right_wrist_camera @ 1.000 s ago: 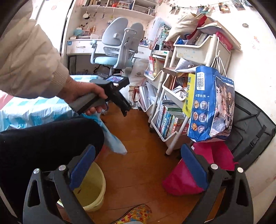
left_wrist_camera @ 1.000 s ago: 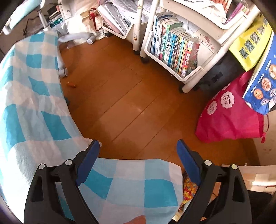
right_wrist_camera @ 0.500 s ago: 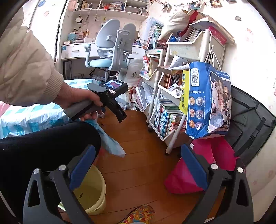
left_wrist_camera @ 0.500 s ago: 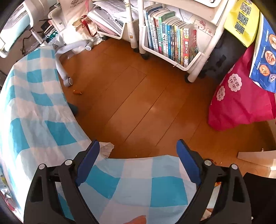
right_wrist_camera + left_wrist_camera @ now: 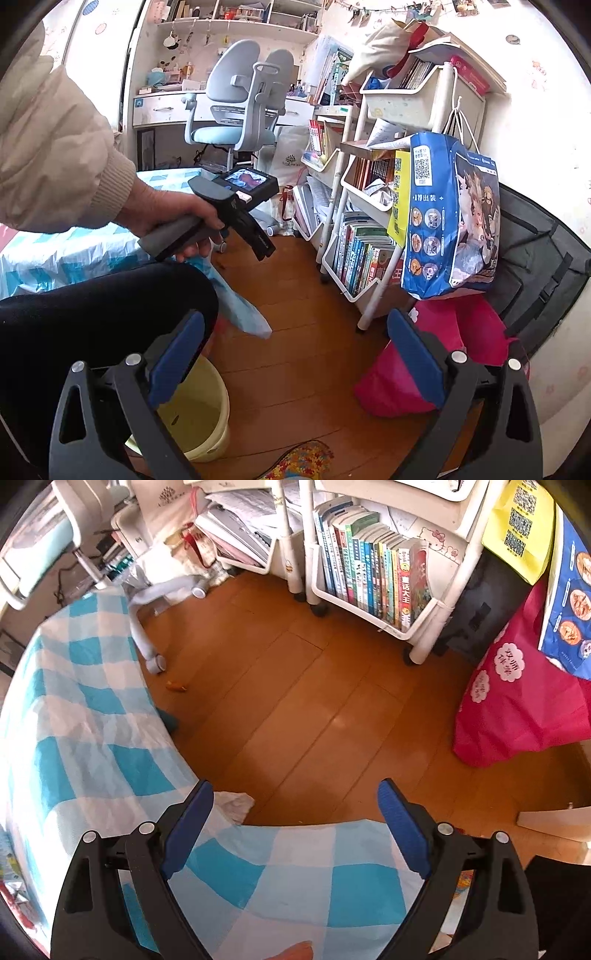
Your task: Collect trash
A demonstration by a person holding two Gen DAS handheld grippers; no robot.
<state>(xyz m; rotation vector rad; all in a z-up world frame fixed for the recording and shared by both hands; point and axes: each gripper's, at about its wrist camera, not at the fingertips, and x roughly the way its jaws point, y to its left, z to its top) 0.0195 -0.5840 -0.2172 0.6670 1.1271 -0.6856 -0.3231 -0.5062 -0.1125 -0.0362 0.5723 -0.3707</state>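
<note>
Book cart (image 5: 373, 579), desk chair (image 5: 240, 107).

Left gripper (image 5: 295, 812) held pointing downward, blue-padded fingers (image 5: 186, 825) spread wide with nothing between them; seen from the right wrist view it is gripped by the left hand (image 5: 173, 218), fingers wrapped round the grey handle, cream sleeve (image 5: 55, 147) reaching to the wrist. Right gripper (image 5: 295, 354) held lower and aimed forward, jaws likewise wide apart and empty. A dark-clothed leg (image 5: 92, 321) sits bent between the two.
</note>
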